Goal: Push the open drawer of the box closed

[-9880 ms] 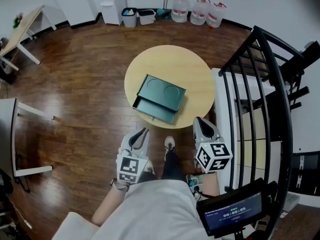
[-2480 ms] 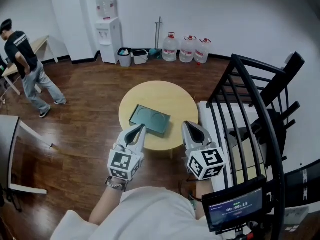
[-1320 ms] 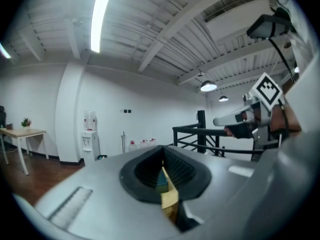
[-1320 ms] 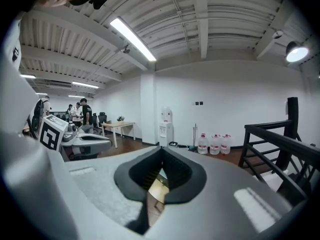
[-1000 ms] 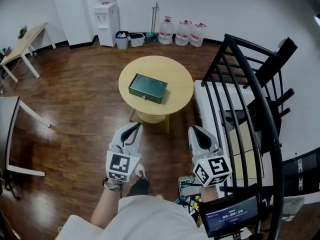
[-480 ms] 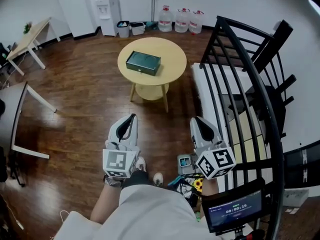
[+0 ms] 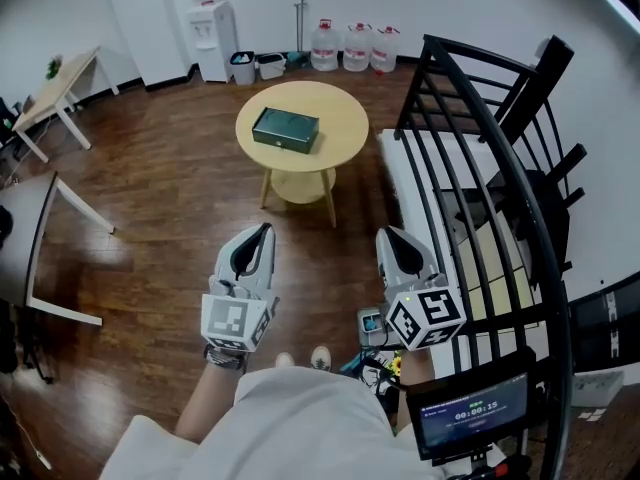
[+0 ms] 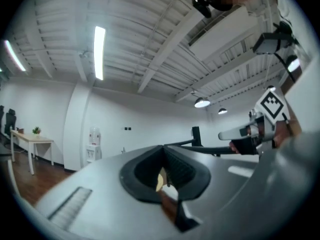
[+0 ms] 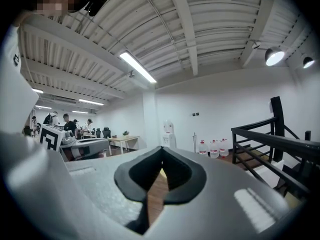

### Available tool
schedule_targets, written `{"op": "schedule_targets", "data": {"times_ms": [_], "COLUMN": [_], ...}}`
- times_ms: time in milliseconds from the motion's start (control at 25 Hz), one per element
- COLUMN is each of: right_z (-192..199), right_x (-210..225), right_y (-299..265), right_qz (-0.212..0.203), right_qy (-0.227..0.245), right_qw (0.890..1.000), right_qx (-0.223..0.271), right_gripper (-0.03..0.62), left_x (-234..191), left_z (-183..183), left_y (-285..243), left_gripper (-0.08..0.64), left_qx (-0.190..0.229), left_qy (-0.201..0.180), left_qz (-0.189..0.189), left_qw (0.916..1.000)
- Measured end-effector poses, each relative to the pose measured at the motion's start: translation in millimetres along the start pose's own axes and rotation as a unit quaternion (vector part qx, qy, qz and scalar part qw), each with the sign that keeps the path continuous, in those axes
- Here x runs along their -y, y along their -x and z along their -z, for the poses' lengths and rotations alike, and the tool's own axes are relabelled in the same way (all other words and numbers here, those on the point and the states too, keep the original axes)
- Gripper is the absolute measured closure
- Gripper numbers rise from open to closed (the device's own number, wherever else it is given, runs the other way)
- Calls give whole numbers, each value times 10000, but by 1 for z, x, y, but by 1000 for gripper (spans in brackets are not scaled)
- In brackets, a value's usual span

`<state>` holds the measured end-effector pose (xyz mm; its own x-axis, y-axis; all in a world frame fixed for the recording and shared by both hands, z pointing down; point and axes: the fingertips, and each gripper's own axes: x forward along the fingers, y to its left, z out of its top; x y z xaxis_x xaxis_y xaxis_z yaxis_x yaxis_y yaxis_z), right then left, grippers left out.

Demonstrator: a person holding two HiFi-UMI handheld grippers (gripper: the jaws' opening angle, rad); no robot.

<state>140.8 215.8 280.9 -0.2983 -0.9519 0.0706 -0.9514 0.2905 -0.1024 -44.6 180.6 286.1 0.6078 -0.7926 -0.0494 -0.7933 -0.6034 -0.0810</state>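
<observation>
The box (image 7: 285, 130) sits on the round table (image 7: 345, 118), left of the table's centre, and both my grippers hang well short of the table's near edge, so the whole matter is the gap between them and it. The left gripper (image 7: 262, 232) points almost straight at the box, which lies ahead of it and a touch to its right; the right gripper (image 7: 387, 238) lies off toward the table's right side, with the box ahead and clearly to its left. I judge the left one the nearer, though not by much. The box's long axis runs across the table from left to right, slightly skewed, and its long front face, where the drawer (image 7: 282, 145) is, looks toward the table's near edge and so toward me. From this far off the drawer seems flush with the box, but the box is small in the head view and I cannot be sure. Both grippers have their jaws pressed together with nothing between them, as each gripper view shows. If any push is left to give, it would go straight at that front face, toward the table's far edge, across the long axis, and the left gripper is better lined up for it.
</observation>
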Motion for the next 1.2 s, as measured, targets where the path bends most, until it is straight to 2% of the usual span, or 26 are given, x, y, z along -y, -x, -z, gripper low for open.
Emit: {"op": "schedule_targets", "data": {"times_ms": [120,240,360,520,1200], "right_z": [2,5,8,7,11], "right_x": [-8,-17,-22,-30,-35], "right_y": [-4,-6,-10,-14,-29], "right_qz": [1,-52,-106,-144,-106], "right_qy": [180,318,432,597,506], "right_qw": [9998,9993,9987,9977,9980], "right_qx": [-102,-178,-263,-292,-370], "right_gripper": [589,591,591,591,591], "left_x": [-4,1,9,13,-3], "left_z": [5,17,18,21,20], "left_y": [-3,-4,-6,-6,-14], "left_gripper": [569,569,566,555,554], "left_qx": [-184,-480,-516,-528,-617], "left_qy": [-82,-6,33,12,-23], "left_qz": [77,348,617,791,719], "left_qw": [9998,9982,9968,9955,9955]}}
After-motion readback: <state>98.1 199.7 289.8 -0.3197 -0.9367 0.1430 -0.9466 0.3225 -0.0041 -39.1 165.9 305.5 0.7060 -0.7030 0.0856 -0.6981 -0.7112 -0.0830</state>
